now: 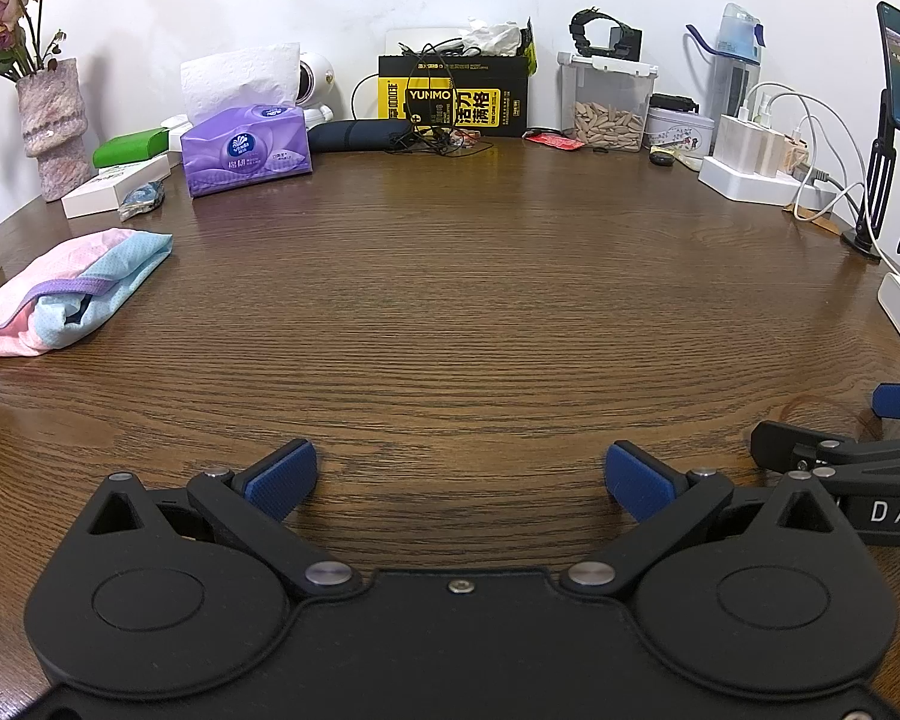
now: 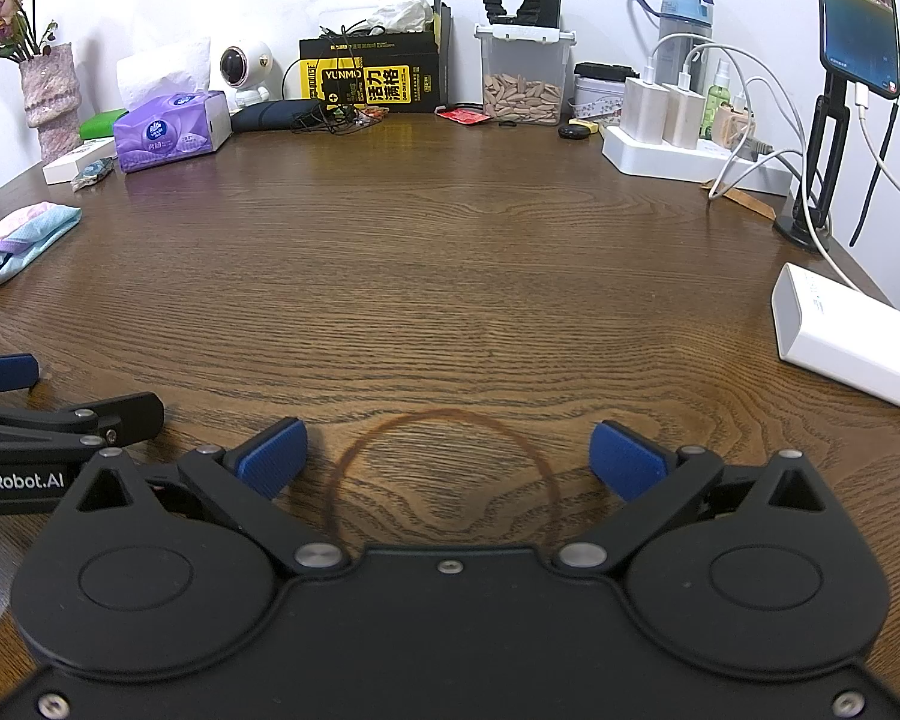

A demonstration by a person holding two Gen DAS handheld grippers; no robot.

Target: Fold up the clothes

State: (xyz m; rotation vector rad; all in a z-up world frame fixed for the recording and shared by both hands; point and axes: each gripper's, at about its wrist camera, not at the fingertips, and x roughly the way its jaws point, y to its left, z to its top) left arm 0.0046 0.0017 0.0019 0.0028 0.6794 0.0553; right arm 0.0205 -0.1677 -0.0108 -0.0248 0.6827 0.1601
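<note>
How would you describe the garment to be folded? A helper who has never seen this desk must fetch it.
Start at the brown wooden table and go to its left edge, in front of the purple tissue box. There lies the clothing bundle, alone on bare wood. It is the only soft fabric item, pink and light blue with a purple band.

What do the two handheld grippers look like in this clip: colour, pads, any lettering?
Both the left gripper and the right gripper are matte black, with round housings, silver pivot screws and ribbed blue pads on the jaws. White lettering runs along each body's side, only partly in frame. No cables, hands or sleeves show.
</note>
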